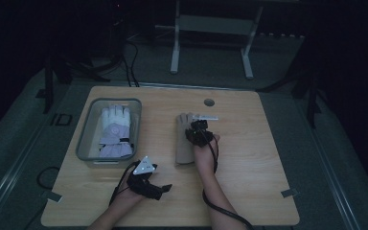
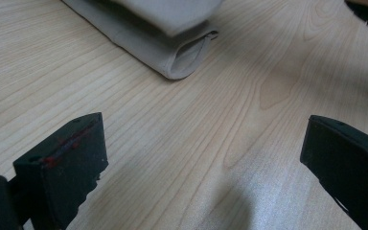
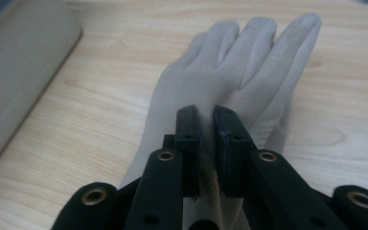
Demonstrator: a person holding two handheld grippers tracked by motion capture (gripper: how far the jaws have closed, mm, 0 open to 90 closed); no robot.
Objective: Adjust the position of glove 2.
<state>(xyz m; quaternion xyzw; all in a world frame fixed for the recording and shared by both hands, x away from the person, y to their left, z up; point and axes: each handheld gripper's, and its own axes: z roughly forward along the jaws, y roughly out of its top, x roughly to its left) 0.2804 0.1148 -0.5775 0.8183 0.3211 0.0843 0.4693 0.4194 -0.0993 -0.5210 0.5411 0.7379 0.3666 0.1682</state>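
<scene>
In a dark room, the light wooden desk (image 1: pixel 249 158) carries a flat beige glove (image 3: pixel 230 81) at its centre, pinched by the closed right tool (image 3: pixel 206 120); the left tool (image 2: pixel 201 158) stands open.

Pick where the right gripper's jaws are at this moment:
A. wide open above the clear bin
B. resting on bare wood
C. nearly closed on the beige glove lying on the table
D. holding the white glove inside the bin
C: in the right gripper view the right gripper stands with its jaws almost together, pinching fabric of the beige glove on the table.
</scene>
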